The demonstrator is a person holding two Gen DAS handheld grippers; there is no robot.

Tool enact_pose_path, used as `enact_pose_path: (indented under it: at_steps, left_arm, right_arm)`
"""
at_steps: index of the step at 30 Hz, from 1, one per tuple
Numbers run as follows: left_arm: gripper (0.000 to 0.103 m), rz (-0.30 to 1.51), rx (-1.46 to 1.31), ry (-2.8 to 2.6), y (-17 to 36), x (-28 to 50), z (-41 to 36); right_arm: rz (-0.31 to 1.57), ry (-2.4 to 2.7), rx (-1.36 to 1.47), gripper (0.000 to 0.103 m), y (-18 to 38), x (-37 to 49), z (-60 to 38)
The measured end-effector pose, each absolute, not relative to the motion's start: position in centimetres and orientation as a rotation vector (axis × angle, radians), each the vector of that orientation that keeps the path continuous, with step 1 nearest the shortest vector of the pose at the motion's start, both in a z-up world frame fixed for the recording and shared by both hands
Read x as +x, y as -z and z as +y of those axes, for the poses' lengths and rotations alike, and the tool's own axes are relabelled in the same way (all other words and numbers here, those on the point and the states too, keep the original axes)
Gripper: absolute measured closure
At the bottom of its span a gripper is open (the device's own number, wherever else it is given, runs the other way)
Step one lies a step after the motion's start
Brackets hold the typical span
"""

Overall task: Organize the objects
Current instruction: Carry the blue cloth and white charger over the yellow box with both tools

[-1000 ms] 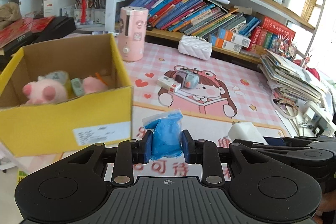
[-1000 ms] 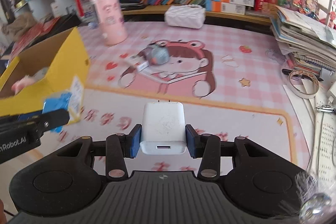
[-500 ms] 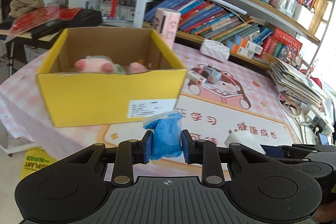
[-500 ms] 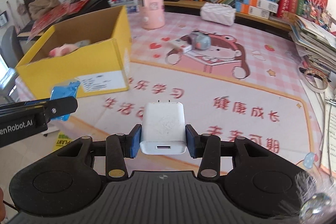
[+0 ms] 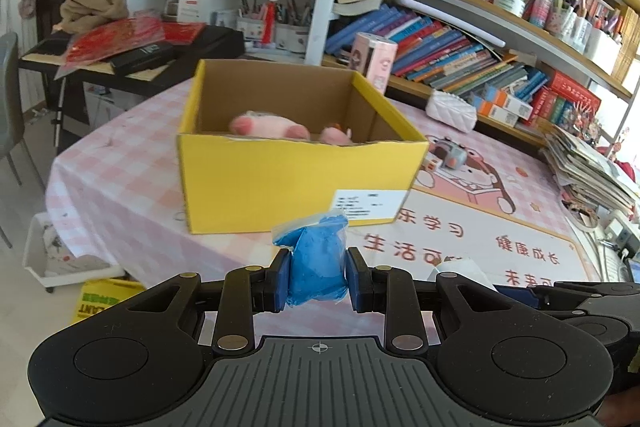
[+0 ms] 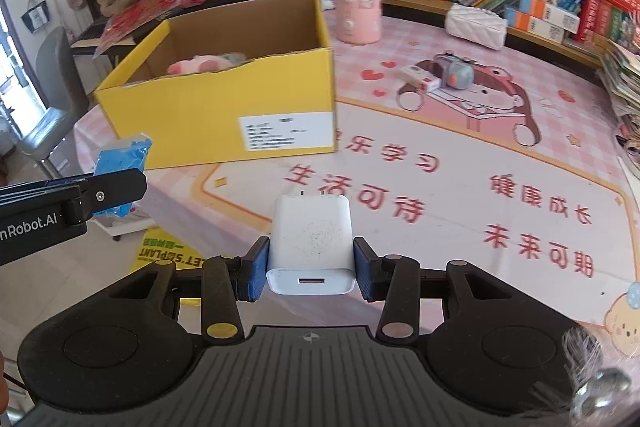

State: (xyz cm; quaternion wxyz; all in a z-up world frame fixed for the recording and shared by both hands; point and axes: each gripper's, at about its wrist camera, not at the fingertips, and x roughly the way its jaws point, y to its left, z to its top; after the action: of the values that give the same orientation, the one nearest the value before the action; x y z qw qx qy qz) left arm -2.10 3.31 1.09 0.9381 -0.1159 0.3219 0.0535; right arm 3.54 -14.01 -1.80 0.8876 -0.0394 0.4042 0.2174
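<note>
My view takes in a pink tabletop where a yellow box stands with pink plush toys inside. My left tongs clamp a blue bag in the air just short of the box; my right tongs grip a white charger above the mat's red lettering.

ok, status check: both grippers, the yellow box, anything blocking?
Left gripper shut on blue bagged lump. Right gripper shut on white USB charger. Yellow cardboard box open, pink plush inside. Nothing between grippers and box.
</note>
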Motion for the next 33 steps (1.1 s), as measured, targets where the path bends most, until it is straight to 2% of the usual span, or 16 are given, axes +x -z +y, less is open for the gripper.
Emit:
enact_pose_path:
  at_steps: [18,33]
  left_arm:
    - [0.076,0.561,-0.212,-0.120,-3.5,-2.6,6.3]
    - [0.076,0.498,-0.186,-0.152,-5.7,3.9,7.1]
  right_arm:
    - [0.760,-0.445,-0.068,0.062,-0.3,3.2,-11.4]
    - [0.578,-0.485,-0.011,0.062,-6.6,10.2,-10.4]
